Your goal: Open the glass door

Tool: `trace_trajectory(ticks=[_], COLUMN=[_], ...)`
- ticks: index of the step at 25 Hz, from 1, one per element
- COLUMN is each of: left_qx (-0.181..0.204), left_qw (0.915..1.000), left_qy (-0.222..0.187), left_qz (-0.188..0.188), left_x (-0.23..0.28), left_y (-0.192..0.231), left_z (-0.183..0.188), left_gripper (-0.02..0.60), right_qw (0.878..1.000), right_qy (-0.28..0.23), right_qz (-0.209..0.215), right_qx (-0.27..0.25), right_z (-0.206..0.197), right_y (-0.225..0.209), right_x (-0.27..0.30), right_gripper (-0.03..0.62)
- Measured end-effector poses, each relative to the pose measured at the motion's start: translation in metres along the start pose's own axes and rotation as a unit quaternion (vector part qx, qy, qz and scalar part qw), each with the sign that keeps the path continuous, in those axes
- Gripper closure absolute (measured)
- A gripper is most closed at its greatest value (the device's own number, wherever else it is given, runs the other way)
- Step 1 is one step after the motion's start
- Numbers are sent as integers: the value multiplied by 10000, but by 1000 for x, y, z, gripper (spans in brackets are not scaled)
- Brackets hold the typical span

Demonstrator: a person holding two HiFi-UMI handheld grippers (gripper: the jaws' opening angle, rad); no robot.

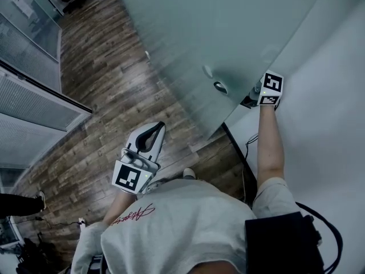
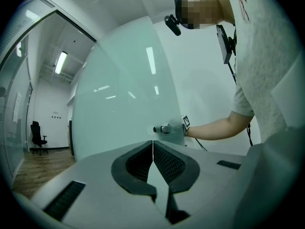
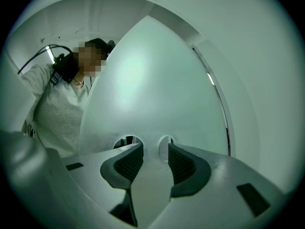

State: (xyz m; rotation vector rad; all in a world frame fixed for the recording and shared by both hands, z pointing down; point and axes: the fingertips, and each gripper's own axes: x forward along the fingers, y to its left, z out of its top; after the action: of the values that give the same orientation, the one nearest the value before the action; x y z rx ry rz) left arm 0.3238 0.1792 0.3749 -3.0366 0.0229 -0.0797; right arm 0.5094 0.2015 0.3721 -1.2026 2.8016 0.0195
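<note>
At the door's edge, R tool [image 3: 155, 149] stands w/ jaws wide apart, nothing btwn them, tips aimed at the frosted glass door [image 1: 228, 27] just short of two round fittings [image 3: 166, 144]. Whether the tips touch the glass can't be told. From the head view it sits just beside the door's metal knob [image 1: 220, 87], w/ the person's bare forearm [image 1: 269, 147] stretched out along a white wall [image 1: 331, 130]. The door stands at an angle to that wall, over a wood floor [image 1: 108, 90]. L tool [image 2: 153, 144], low nr the person's chest, has jaws pressed together, empty, pointing toward the knob from well apart. Beyond, an office chair [image 2: 38, 136] stands in a far room.
</note>
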Motion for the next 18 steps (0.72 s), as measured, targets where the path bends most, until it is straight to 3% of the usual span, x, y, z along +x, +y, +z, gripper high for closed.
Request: trace_trajectory(ticks=[6,11,13,14,18], left_qx=[-49,-43,-79,-103,-185], left_qw=[9999,9999,9998,9997,9993], left_qy=[-50,-112,-172,-219,-323], left_qz=[92,-2,13,21,-93], left_x=[3,1,2,5,11], left_y=[4,6,9,9,6], left_z=[8,6,7,9,13], left_gripper=[563,563,563,563,563], right_qw=[9999,9882,9812,9767,9537], right_qy=[39,164,179,119,-52], right_qz=[-148,-1426,-1781,-1991,-2859], right_qx=[23,-542,-717,-795,-935], right_z=[2,-1,-1,0,5], right_y=[-5,-21,-14,-11,13], right_x=[-17,-46,-54,-59,-80], right_gripper=[441,449,507,536,549])
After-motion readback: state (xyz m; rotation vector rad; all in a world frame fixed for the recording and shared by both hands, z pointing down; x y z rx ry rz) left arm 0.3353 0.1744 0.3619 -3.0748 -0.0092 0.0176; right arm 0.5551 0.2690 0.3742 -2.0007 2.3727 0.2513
